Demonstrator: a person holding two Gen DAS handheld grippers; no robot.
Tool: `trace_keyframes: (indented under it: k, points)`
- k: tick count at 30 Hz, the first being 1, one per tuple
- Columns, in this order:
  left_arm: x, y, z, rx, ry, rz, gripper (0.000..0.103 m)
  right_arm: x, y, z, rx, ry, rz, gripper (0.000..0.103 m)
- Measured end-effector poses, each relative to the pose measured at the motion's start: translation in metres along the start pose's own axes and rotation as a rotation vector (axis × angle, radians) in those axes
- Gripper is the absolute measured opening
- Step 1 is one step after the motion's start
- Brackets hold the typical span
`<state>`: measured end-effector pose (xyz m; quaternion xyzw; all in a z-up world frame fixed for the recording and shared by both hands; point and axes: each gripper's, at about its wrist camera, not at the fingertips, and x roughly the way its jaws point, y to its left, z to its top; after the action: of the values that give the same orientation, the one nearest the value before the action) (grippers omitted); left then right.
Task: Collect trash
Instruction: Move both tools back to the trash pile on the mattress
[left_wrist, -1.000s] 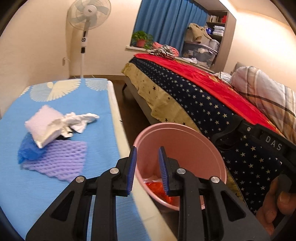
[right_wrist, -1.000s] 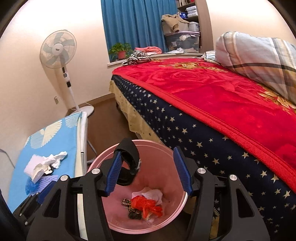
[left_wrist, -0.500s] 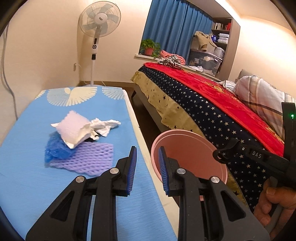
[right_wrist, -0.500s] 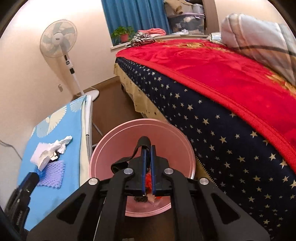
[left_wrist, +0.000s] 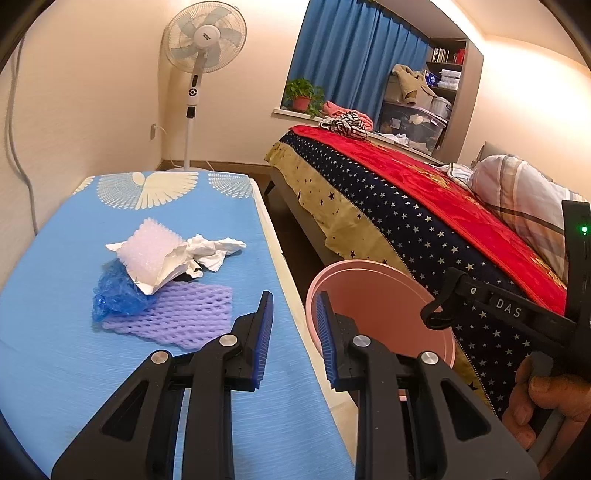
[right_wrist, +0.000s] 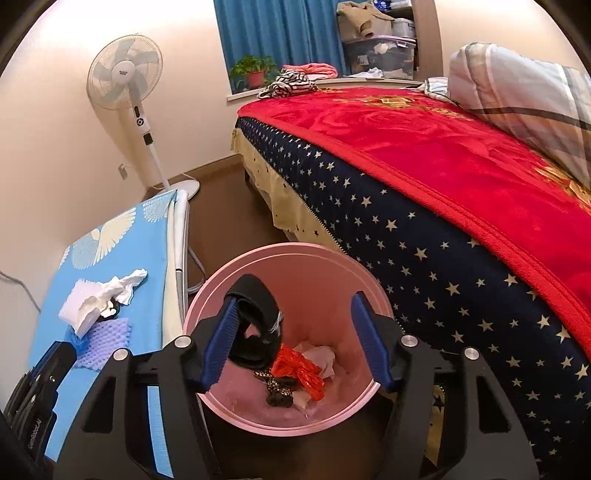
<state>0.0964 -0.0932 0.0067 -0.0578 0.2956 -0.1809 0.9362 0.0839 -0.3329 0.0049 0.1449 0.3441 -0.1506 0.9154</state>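
Four trash scraps heaped on the tabletop (left_wrist: 55, 369) ahead-left of the empty, slightly parted left claw (left_wrist: 293, 334), one pink bin (right_wrist: 288, 424) under the opening right claw (right_wrist: 295, 338), black strap (right_wrist: 258, 325) seemingly clinging to one pad

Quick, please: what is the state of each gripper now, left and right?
Left gripper: slightly open, holding nothing.
Right gripper: jaws opening above the pink bin; black strap hangs at one finger, not clamped.

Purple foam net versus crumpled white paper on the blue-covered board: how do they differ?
The purple foam net lies flat and spread, nearest the left tool; the crumpled white paper is bunched up and farther back. The net is lilac with an open mesh; the paper is plain white and creased. Both rest uncollected on the blue-covered board, outside the pink bin.
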Motion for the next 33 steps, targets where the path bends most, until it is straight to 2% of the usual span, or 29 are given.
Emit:
trace_keyframes:
  k: [1, 2, 4, 5, 6, 7, 8, 9, 10, 11, 12, 13, 15, 17, 20, 23, 26, 28, 33]
  points:
    - [0.0, 0.0, 0.0, -0.001, 0.0, 0.001, 0.025, 0.005, 0.002, -0.001, -0.015, 0.025, 0.004, 0.017]
    - [0.001, 0.001, 0.0, -0.002, 0.001, 0.001, 0.025, 0.011, 0.005, -0.003, -0.032, 0.06, -0.003, 0.007]
    - [0.001, 0.002, 0.0, -0.006, 0.0, 0.002, 0.025, 0.017, 0.006, -0.006, -0.041, 0.083, -0.029, 0.009]
    - [0.001, 0.003, 0.0, -0.01, 0.0, 0.002, 0.025, 0.02, 0.005, -0.007, -0.034, 0.087, -0.051, 0.014]
    - [0.002, 0.004, 0.0, -0.012, 0.0, 0.002, 0.025, 0.022, 0.002, -0.007, -0.016, 0.093, -0.053, 0.036]
    - [0.002, 0.004, 0.0, -0.013, 0.001, 0.002, 0.025, 0.022, -0.001, -0.007, 0.007, 0.09, -0.037, 0.042]
    - [0.003, 0.004, 0.0, -0.013, 0.002, 0.002, 0.025, 0.021, -0.002, -0.007, 0.021, 0.087, -0.007, 0.034]
    - [0.004, 0.003, 0.0, -0.012, 0.002, 0.002, 0.025, 0.021, 0.0, -0.006, 0.005, 0.089, 0.001, 0.02]
    - [0.004, 0.003, 0.0, -0.011, 0.003, 0.001, 0.025, 0.02, 0.003, -0.006, -0.012, 0.088, -0.004, 0.02]
    - [0.005, 0.003, 0.0, -0.012, 0.004, 0.001, 0.025, 0.02, 0.006, -0.006, -0.027, 0.082, -0.017, 0.022]
    - [0.006, 0.003, 0.0, -0.013, 0.005, 0.001, 0.025, 0.021, 0.006, -0.006, -0.027, 0.079, -0.027, 0.033]
    - [0.006, 0.003, -0.001, -0.013, 0.006, 0.001, 0.025, 0.022, 0.005, -0.007, -0.022, 0.086, -0.027, 0.039]
    - [0.007, 0.003, -0.001, -0.013, 0.007, 0.002, 0.025, 0.03, 0.004, -0.01, -0.015, 0.135, -0.009, 0.039]
    - [0.009, 0.004, -0.001, -0.015, 0.01, 0.003, 0.025, 0.037, 0.005, -0.012, -0.027, 0.166, -0.029, 0.039]
    - [0.012, 0.006, -0.001, -0.019, 0.013, 0.005, 0.025, 0.048, 0.006, -0.016, -0.027, 0.222, -0.027, 0.067]
    - [0.014, 0.006, -0.001, -0.017, 0.016, 0.005, 0.025, 0.051, 0.006, -0.017, -0.029, 0.231, -0.047, 0.063]
    - [0.017, 0.007, -0.002, -0.021, 0.017, 0.007, 0.025, 0.051, 0.004, -0.016, -0.006, 0.222, -0.03, 0.05]
    - [0.017, 0.008, -0.002, -0.021, 0.012, 0.014, 0.025, 0.049, 0.006, -0.015, -0.009, 0.205, -0.027, 0.046]
    - [0.015, 0.014, -0.001, -0.027, -0.019, 0.048, 0.025, 0.035, 0.023, -0.009, -0.011, 0.088, 0.076, 0.033]
